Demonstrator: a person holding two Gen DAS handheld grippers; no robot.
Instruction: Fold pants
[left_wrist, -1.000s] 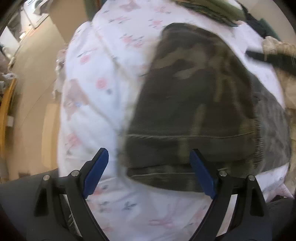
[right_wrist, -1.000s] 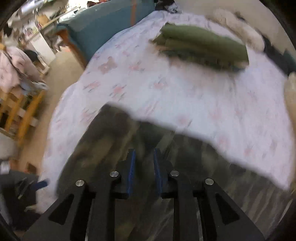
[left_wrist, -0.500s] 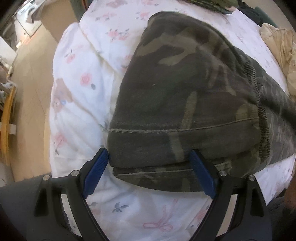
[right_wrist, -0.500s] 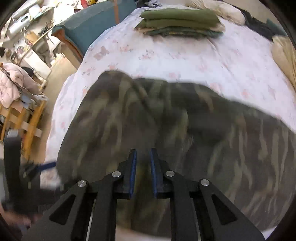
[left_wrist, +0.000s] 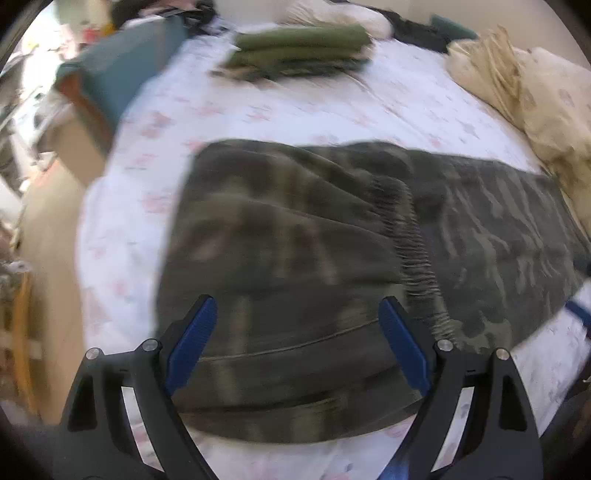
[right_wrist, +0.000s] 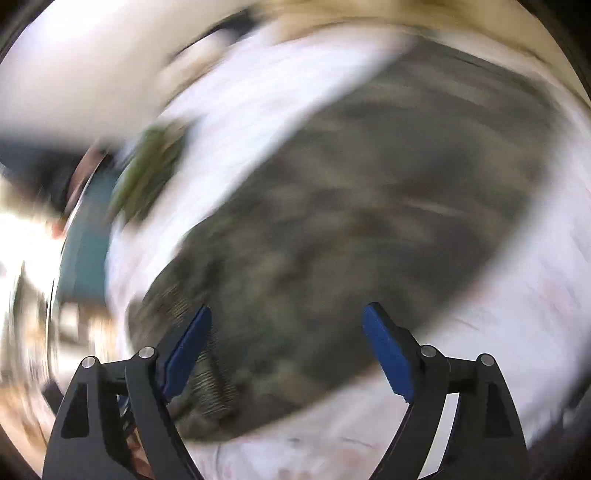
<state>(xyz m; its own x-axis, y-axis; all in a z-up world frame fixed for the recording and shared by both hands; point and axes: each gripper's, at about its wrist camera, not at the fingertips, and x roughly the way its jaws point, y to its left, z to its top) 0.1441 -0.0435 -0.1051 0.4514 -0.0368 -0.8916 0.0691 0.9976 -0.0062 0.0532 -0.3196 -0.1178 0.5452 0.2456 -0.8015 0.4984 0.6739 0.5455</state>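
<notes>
Left wrist view: camouflage pants (left_wrist: 332, 258) lie folded across the near bed (left_wrist: 295, 103). The left tool (left_wrist: 297, 332) gapes wide above them, gripping nothing; the right tool (right_wrist: 286, 341) has just sprung apart, empty.

The right wrist view is smeared throughout; the camouflage pants (right_wrist: 351, 229) show there as a dark streaked mass, their seams unreadable; a green smudge (right_wrist: 147, 173) at left cannot be identified; the room beyond is streaks of light. In the left wrist view the pants (left_wrist: 295, 258) run behind the left tool (left_wrist: 295, 336); the bed sheet (left_wrist: 258, 110) print is blurred; the right edge cuts the beige bedding (left_wrist: 535, 96).
</notes>
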